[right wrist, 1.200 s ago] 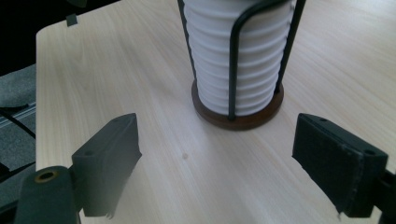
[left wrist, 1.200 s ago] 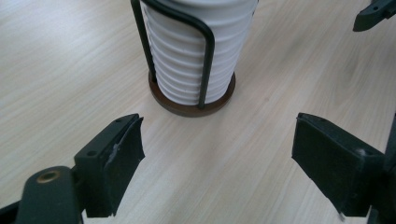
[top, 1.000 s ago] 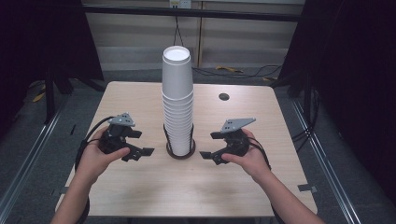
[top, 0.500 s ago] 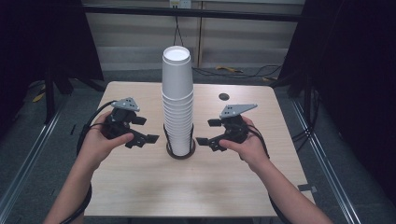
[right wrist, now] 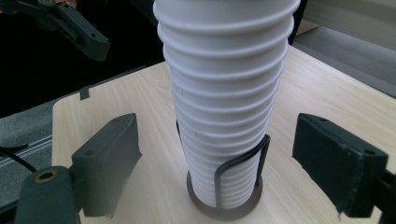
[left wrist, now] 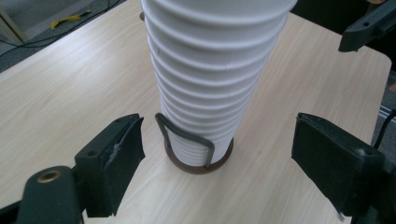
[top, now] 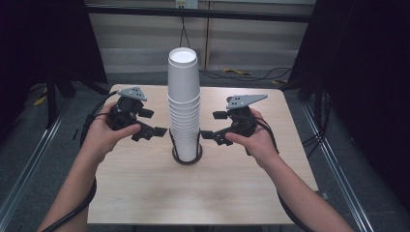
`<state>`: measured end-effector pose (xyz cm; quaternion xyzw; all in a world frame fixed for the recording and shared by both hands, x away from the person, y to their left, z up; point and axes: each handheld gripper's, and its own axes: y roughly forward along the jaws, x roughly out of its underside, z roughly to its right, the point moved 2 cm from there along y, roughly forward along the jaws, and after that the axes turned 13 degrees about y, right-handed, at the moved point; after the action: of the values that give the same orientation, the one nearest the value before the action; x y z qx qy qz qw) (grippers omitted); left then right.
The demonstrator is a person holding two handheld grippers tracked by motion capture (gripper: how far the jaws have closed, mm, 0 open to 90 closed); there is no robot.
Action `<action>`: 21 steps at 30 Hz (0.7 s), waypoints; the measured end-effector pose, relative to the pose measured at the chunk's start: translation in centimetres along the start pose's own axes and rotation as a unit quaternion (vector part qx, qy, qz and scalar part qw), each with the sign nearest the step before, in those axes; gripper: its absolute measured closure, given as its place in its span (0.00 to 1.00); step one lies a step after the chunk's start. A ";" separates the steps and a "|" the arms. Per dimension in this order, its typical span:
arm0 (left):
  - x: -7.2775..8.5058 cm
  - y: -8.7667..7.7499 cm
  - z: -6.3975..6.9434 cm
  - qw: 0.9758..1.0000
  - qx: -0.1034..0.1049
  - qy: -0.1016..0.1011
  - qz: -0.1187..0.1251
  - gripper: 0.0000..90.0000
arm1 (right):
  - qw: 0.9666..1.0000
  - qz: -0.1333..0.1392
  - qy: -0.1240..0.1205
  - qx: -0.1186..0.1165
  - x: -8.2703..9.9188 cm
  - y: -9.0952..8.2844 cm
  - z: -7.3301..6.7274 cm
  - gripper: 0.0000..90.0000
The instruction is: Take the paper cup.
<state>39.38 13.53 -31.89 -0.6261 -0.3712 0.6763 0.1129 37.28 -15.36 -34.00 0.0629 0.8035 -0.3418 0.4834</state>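
Wood-grain laminate, pale and matt, covers the tabletop [top: 145, 193], which has rounded corners. At the left of the high view, the left hand [top: 102, 137] holds the left gripper [top: 157, 131], a black angular tool with a grey three-cornered plate on top. It points inward at the cup stack [top: 183, 111] without touching it. In the left gripper view its blocky black fingers [left wrist: 116, 149] stand spread wide, nothing between the pads, the stack framed in the gap. The stack is a tall tower of nested white paper cups (each rolled rim makes a smooth ridge down its side), tapering towards the base. It stands upright at the middle of the tabletop in a dark holder [top: 186, 157], a round base ring with bent wire uprights hugging the lowest cups. To the right, the right hand [top: 256, 140] carries the right gripper [top: 208, 134], also aimed at the stack and clear of it. In the right gripper view its fingers [right wrist: 341, 163] are likewise spread apart and bare.
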 end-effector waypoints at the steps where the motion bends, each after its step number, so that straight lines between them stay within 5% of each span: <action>1: -0.5 -0.1 -0.2 1.000 -0.005 0.003 0.003 0.18 | 1.000 -0.003 -0.002 -0.001 -0.3 0.1 -0.1 0.16; 21: -4.4 -1.6 -1.5 0.999 -0.007 0.012 0.030 0.18 | 0.999 0.041 -0.003 0.003 -4.8 1.4 -1.0 0.16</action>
<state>41.06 12.47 -27.37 -0.6460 -0.3555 0.6691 0.0931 39.70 -12.59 -30.48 0.0960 0.7980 -0.3244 0.4987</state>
